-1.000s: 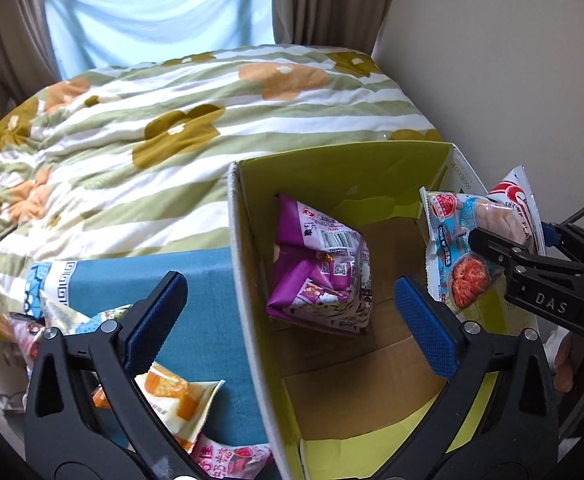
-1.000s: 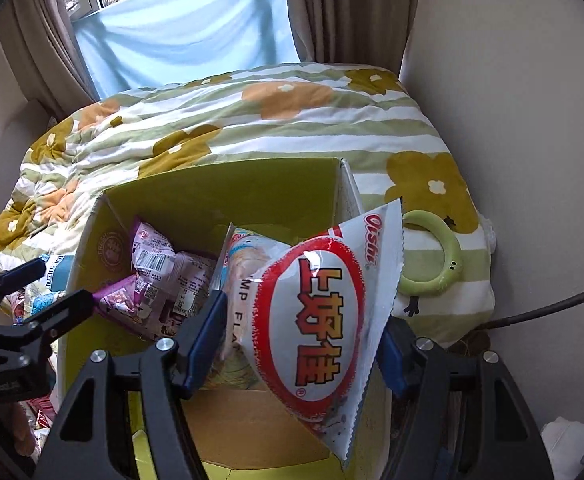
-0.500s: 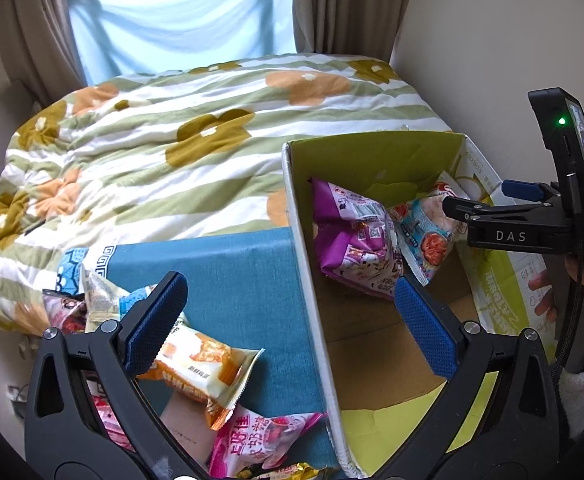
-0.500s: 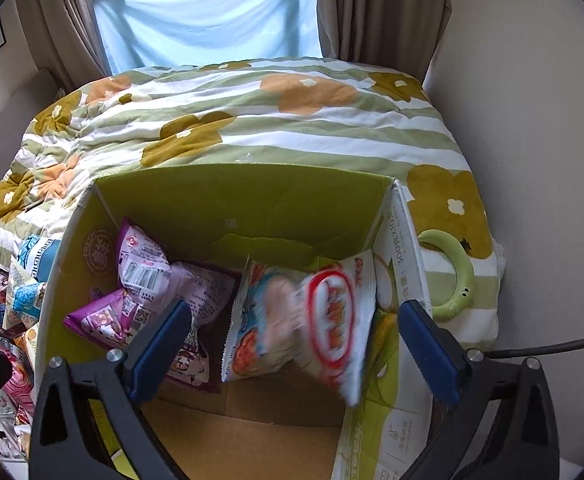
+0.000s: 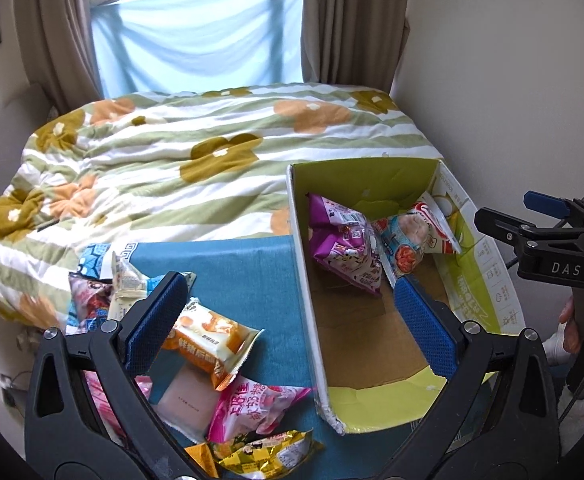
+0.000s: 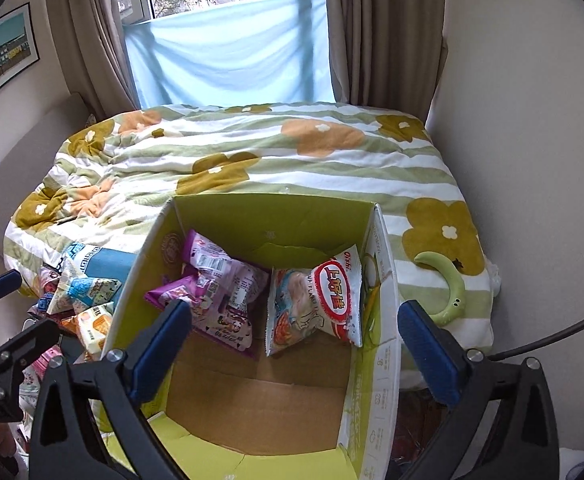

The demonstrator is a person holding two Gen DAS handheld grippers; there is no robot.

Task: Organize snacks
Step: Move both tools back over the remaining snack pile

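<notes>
An open cardboard box (image 6: 372,380) with green inner walls stands on the bed; it also shows in the left wrist view (image 5: 304,280). Inside lie purple snack bags (image 6: 220,296) (image 5: 344,248) and a red-and-white shrimp chip bag (image 6: 316,304) (image 5: 416,236) leaning at the far right. My right gripper (image 6: 294,344) is open and empty above the box's near half. My left gripper (image 5: 288,320) is open and empty, straddling the box's left wall. Loose snacks lie on a blue cloth (image 5: 244,264): an orange packet (image 5: 208,340), a pink packet (image 5: 252,404), a yellow packet (image 5: 268,454).
A striped floral duvet (image 5: 196,160) covers the bed behind the box. A green ring toy (image 6: 452,292) lies on the bed right of the box. The wall (image 6: 532,160) is close on the right. More packets (image 6: 80,292) pile at the left.
My right gripper opened and dropped the shrimp chip bag into the box, then pulled back. My left gripper drew back and up, bringing the loose snacks on the blue cloth into view.
</notes>
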